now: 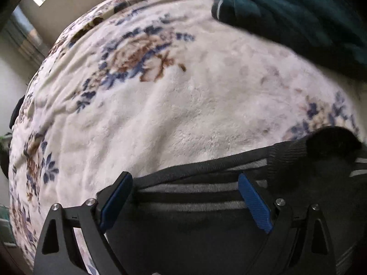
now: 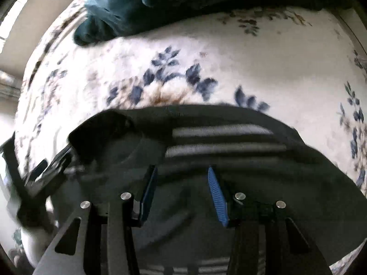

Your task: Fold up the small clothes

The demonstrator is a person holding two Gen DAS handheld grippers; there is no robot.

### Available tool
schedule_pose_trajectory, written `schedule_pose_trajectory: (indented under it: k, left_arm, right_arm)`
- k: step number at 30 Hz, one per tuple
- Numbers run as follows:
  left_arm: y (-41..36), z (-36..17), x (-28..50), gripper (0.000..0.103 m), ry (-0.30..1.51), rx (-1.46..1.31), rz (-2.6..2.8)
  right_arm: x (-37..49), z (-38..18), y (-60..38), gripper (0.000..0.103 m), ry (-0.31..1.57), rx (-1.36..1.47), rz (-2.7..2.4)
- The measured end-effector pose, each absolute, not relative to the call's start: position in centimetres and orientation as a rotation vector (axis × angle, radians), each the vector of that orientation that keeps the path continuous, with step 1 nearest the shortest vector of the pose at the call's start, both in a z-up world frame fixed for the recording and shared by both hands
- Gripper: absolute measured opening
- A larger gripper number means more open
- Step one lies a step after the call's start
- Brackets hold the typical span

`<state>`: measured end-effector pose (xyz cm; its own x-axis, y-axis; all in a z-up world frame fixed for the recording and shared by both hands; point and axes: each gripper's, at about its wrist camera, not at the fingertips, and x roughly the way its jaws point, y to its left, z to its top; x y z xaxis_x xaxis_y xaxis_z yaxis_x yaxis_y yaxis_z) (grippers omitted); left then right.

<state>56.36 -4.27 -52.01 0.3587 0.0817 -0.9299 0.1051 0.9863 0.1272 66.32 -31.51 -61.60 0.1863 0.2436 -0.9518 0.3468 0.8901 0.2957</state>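
Observation:
A small dark garment with grey stripes (image 1: 195,229) lies flat on a floral blanket. It has a ribbed hem and a dark folded corner (image 1: 330,142). My left gripper (image 1: 183,178) stands wide open just over its striped edge, with nothing pinched between the blue pads (image 1: 254,204). In the right wrist view the same garment (image 2: 252,171) spreads under my right gripper (image 2: 181,169). Its jaws stand partly apart above the cloth and grip nothing. The left gripper (image 2: 52,167) shows at the garment's left edge.
The white blanket with blue and brown flowers (image 1: 160,103) (image 2: 252,57) covers the whole surface. A crumpled teal cloth (image 1: 286,11) (image 2: 160,0) lies at the far side. A wall and window are beyond the blanket's left edge.

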Motion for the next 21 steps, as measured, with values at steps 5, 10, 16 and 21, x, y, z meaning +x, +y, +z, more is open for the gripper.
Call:
schedule_pose_trajectory:
  k: [5,10,16,21]
  left_arm:
    - [-3.8,-50.2,51.8,0.094,1.162,0.170,-0.051]
    - [-3.1,-49.3,47.2,0.094,1.186,0.128,-0.067]
    - [-5.7,-48.0,38.7,0.094,1.253,0.145,-0.159]
    - [-9.8,-50.5,33.8,0.094,1.370,0.128,-0.199]
  right_arm:
    - [59.3,-61.2,-33.6,0.056,1.377,0.581,-0.042]
    - [53.4,-65.2,-37.2,0.053,1.459,0.717,-0.111]
    - [42.5,-60.8,-44.0,0.058,1.216,0.991,-0.327]
    - [29.1,-61.5,-52.0,0.058,1.041,1.232,-0.726]
